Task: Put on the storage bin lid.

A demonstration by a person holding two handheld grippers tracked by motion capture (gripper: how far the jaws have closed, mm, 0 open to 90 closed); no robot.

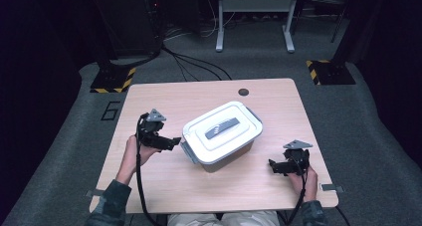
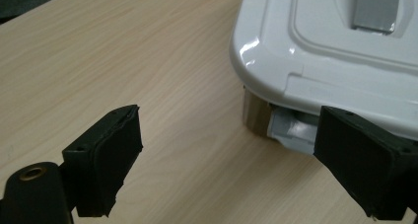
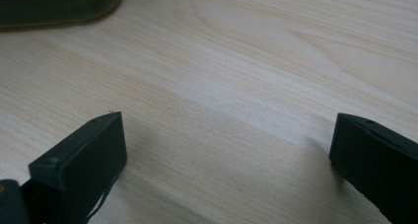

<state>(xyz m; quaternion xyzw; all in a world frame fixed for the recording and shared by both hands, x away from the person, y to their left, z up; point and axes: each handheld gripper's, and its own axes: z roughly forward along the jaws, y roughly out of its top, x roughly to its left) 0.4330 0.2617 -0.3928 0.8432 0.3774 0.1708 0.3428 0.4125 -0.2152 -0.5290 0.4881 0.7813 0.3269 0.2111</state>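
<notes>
My left gripper (image 2: 226,150) spread beside the glossy white lidded box (image 1: 222,136); right gripper (image 3: 226,160) spread over matte wood-grain table (image 3: 246,61); box contents hidden.

White lidded storage box (image 1: 222,137) (grey handle recessed on top) sits askew mid-table

Boxes: one white lidded box (image 1: 222,137)
Lid handles: one grey handle (image 1: 222,127)
Grippers: two, left gripper (image 1: 171,144) and right gripper (image 1: 272,166)
Tables: one wooden table (image 1: 209,94)
Table holes: one round hole (image 1: 243,92)
</notes>
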